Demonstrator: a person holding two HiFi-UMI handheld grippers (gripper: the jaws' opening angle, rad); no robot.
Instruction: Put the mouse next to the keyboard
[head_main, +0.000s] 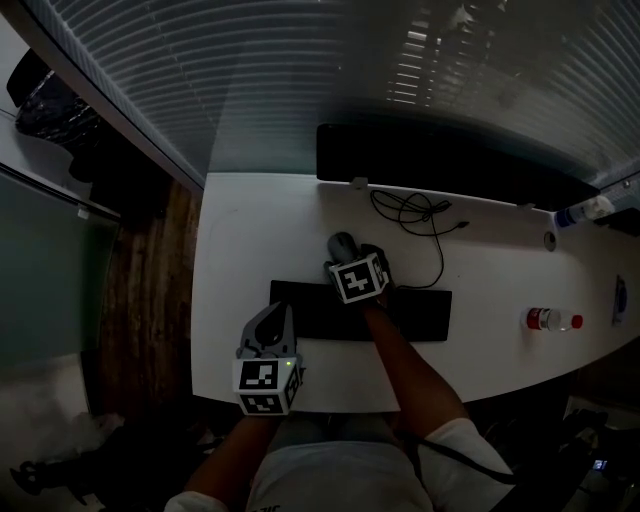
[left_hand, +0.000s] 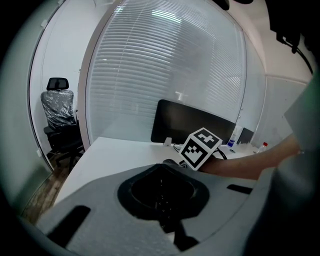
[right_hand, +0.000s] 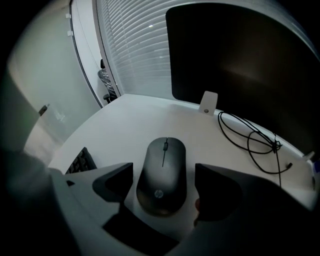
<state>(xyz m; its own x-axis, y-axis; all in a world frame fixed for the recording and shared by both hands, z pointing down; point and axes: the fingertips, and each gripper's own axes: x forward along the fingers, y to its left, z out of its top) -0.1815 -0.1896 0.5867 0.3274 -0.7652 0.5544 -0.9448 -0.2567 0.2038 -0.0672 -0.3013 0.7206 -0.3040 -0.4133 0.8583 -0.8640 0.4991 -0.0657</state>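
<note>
Right gripper (right_hand: 164, 182), jaws apart, straddles the rounded black plastic mouse (right_hand: 163, 162) on the white desk (head_main: 250, 230), just beyond the flat black keyboard (head_main: 425, 315). Closing off-centre could squeeze the smooth shell out sideways.

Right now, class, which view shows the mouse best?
The right gripper view: the whole mouse lies close up between the right gripper's open jaws. The head view shows only its far end past that gripper; the left gripper view, at most a dark sliver.
</note>
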